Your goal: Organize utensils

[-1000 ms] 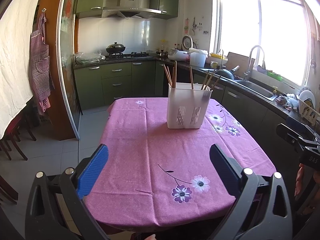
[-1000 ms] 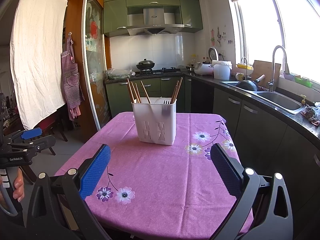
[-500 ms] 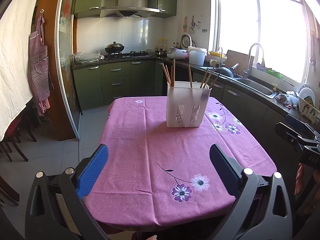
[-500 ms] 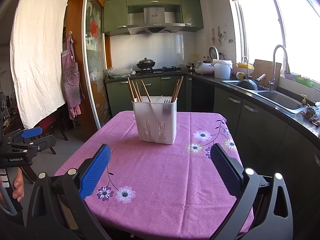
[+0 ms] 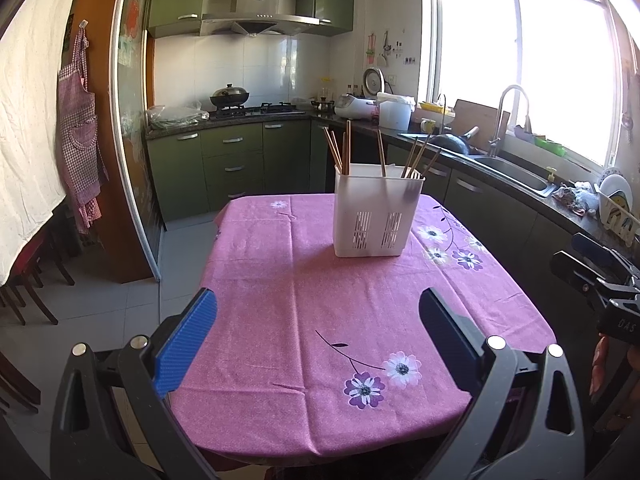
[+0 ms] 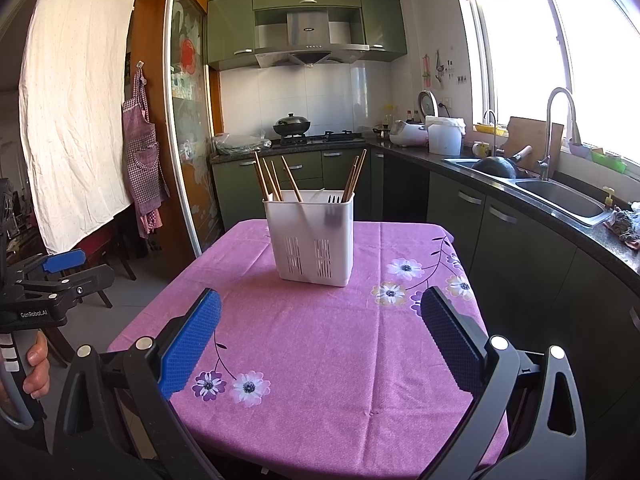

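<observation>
On the far half of the surface (image 5: 280, 280), which wears a pink flowered cloth, stands a white slotted utensil holder (image 6: 312, 240), upright and well apart from both tools. Wooden chopsticks (image 6: 268, 178) lean out of the holder's left compartment and more rise at its right corner, where a fork (image 6: 333, 200) shows its tines just above the rim; the same holder (image 5: 376, 212) appears in the left view with chopsticks (image 5: 340, 148) fanning from both ends. Nearer than the holder, over the cloth's near edge, the left tongs (image 5: 318, 332) gape wide with nothing between the blue pads, and the right tongs (image 6: 320, 336) gape wide likewise. Left of the holder in the right view, the other tool's black body reads "GenRobot.AI" (image 6: 34, 314); right of the holder in the left view, a black body shows the letters "DAS" (image 5: 626, 325), the rest cut off.
</observation>
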`<control>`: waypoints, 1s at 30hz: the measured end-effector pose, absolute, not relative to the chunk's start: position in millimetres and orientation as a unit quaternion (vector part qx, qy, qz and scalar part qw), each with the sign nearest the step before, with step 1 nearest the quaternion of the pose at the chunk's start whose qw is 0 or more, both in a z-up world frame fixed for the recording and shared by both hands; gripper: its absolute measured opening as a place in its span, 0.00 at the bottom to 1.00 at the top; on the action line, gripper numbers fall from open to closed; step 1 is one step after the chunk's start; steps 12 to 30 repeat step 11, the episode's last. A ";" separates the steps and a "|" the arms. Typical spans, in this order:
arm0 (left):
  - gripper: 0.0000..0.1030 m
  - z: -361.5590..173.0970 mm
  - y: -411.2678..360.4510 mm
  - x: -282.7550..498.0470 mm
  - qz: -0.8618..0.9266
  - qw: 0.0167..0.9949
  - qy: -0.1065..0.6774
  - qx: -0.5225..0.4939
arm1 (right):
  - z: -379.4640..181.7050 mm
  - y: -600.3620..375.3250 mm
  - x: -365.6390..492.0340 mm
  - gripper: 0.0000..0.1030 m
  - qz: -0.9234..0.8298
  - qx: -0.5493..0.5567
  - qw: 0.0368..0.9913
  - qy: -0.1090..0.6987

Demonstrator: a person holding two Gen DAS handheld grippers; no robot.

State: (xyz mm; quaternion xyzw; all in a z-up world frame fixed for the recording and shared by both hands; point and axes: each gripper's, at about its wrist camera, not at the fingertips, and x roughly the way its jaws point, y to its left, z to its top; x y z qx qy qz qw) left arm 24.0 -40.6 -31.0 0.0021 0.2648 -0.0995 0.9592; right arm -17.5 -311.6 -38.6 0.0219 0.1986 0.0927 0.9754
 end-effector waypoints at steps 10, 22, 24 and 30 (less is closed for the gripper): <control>0.94 -45.3 -32.7 50.7 -0.082 0.950 0.301 -0.004 | -46.5 -313.7 -8.8 0.95 0.089 0.025 0.973 0.212; 0.94 -47.4 -31.6 54.3 -0.082 0.949 0.305 -0.006 | -47.7 -313.5 -7.4 0.95 0.089 0.025 0.973 0.213; 0.94 -47.4 -31.6 54.3 -0.082 0.949 0.305 -0.006 | -47.7 -313.5 -7.4 0.95 0.089 0.025 0.973 0.213; 0.94 -47.4 -31.6 54.3 -0.082 0.949 0.305 -0.006 | -47.7 -313.5 -7.4 0.95 0.089 0.025 0.973 0.213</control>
